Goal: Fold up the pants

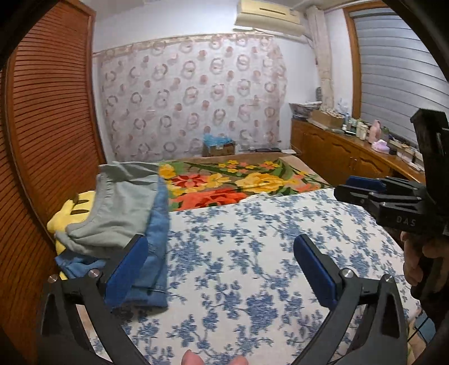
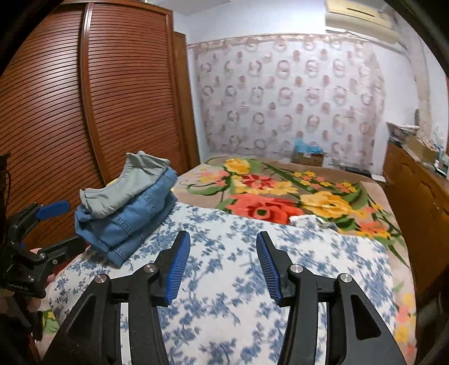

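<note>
"DAS" on the right gripper (image 1: 357, 186)

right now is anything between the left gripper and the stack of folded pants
Nothing visible. The left gripper is open and empty, and the folded stack lies just beyond its left finger on the floral sheet.

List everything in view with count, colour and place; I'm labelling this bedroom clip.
folded jeans: one, blue denim, on the quilt's left edge
folded pants: one, grey-green, stacked on the jeans
yellow garment: one, under the stack
quilt: one, white with blue flowers, near part of the bed
blanket: one, tan with bright flowers, far part
wardrobe: one, brown louvred, left
sideboard: one, wooden, cluttered, right
air conditioner: one, cream, high
left hand-held gripper: open, empty
right hand-held gripper: open, empty
</note>
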Available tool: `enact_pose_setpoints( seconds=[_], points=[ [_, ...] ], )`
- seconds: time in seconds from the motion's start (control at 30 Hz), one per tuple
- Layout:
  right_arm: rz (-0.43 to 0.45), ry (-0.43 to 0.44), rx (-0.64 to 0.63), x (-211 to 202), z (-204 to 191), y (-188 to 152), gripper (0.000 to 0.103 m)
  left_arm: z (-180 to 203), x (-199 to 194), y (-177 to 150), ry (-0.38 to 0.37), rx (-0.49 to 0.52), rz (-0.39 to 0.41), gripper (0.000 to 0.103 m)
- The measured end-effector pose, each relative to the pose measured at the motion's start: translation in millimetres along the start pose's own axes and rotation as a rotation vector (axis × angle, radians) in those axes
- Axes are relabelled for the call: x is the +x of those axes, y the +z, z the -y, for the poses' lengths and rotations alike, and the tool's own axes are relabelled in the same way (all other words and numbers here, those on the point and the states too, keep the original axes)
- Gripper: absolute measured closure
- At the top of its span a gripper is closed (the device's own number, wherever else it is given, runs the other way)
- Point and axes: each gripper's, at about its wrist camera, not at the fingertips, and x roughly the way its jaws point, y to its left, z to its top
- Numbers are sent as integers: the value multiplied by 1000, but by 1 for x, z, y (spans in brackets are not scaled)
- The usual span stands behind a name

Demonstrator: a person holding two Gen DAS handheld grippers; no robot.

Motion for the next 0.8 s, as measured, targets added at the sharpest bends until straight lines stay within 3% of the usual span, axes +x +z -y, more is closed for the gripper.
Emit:
enact_pose_setpoints(
  seconds=[0.4, 0.8],
  points=[
    [16, -134, 75, -69, -19, -20, 42, 32, -12, -5, -49, -12, -14, 0],
    [74, -195, 95, -113, -43, -26, 40, 53, -43, 6, -86, -27, 42, 0]
  ],
)
